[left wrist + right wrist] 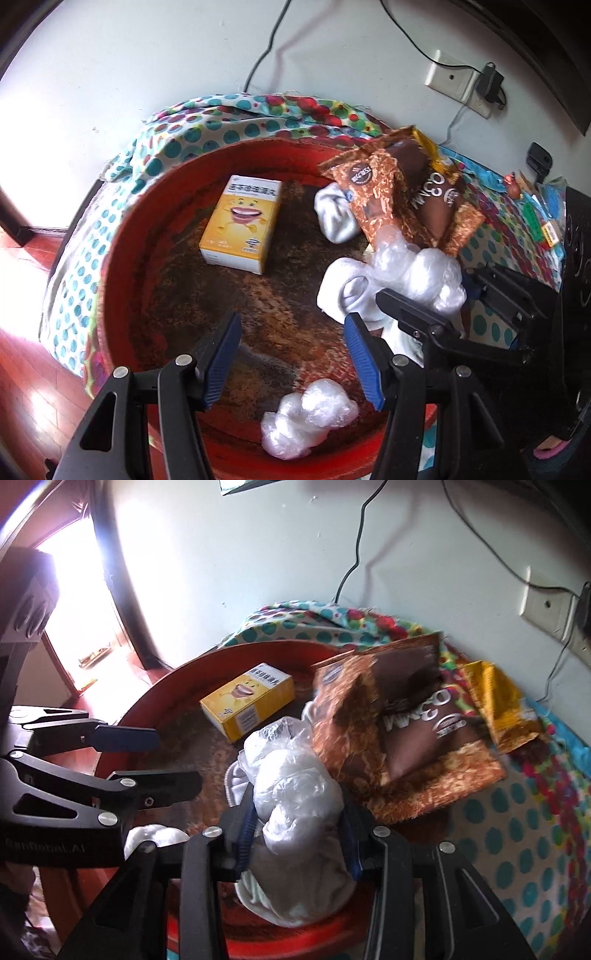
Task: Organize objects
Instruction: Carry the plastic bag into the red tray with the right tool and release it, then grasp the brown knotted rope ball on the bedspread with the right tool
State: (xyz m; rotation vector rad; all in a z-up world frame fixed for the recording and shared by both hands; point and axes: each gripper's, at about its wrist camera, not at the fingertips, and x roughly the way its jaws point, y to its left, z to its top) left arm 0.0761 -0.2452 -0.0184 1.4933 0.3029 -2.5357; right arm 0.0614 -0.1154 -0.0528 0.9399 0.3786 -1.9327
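A round red tray (122, 236) holds a yellow box (242, 225), white socks (338, 218), brown snack packets (406, 192) and a crumpled clear plastic bag (308, 417). My left gripper (291, 354) is open and empty above the tray's near side, the plastic bag just below it. My right gripper (299, 834) is shut on a second crumpled plastic bag (291, 786), held over a white sock (295, 890). In the left wrist view this bag (421, 273) and the right gripper (424, 314) show at right. The yellow box (247, 698) and packets (406, 723) lie beyond.
The tray rests on a polka-dot cloth (207, 118) against a white wall with a socket (450, 79) and cables. Small colourful items (543, 218) lie at far right beside a black object (576, 240). A yellow packet (498, 705) lies on the cloth. Wooden floor (22, 266) is at left.
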